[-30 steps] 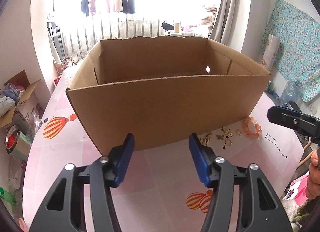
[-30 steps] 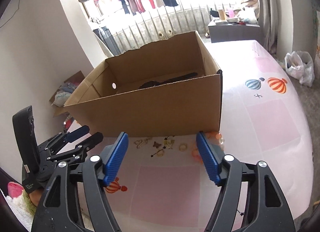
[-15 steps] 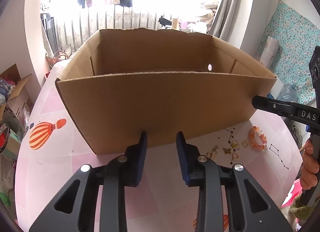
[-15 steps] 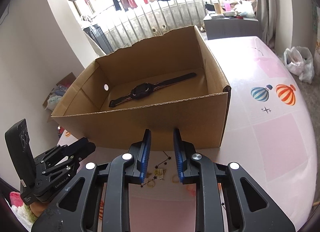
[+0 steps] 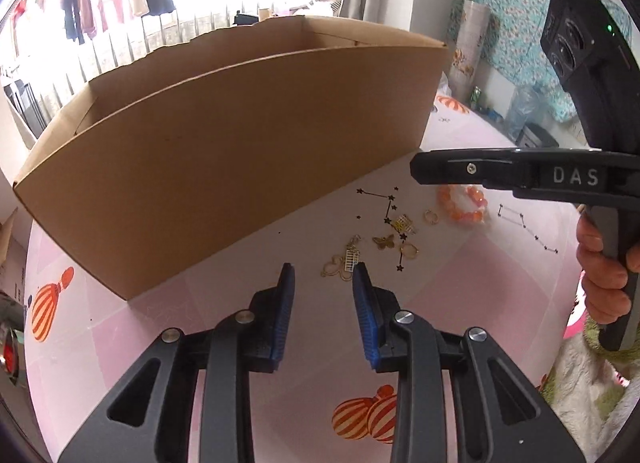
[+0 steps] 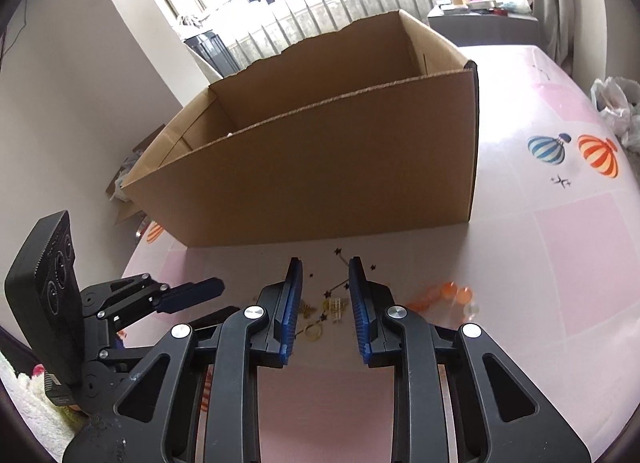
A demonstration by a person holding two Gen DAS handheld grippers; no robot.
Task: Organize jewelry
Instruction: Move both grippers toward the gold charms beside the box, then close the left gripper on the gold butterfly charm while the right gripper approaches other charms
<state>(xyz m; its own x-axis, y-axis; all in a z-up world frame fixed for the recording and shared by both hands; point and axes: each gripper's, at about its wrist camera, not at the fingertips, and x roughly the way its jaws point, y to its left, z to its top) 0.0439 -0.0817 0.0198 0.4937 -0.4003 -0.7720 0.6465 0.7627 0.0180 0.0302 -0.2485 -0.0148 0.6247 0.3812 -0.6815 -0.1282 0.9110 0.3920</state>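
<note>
two grippers: both are hovering low over the pink tablecloth (image 6: 580, 255), in front of the cardboard box (image 5: 224, 167).
right gripper (image 6: 322, 263): its blue pads are standing a small gap apart, gripping nothing, and pointing down at the gold trinkets.
left gripper (image 5: 323, 268): it is likewise parted narrowly and carrying nothing, tips sitting just beside the nearest gold charm (image 5: 347, 261).
jewelry: gold pieces (image 5: 394, 235) are lying scattered on the cloth close to the box's front wall; an orange bead bracelet (image 5: 462, 205) is lying just right of them, partly under the right gripper in the left view.
box: it is standing open-topped behind the pile; its floor is hidden from both cameras.
step in hand: judging by the poses, each gripper is lining up on a piece to pick.
next move: it is calling for a descent until the pads straddle one thin charm, then a careful close, since flat pieces may be slipping away.
</note>
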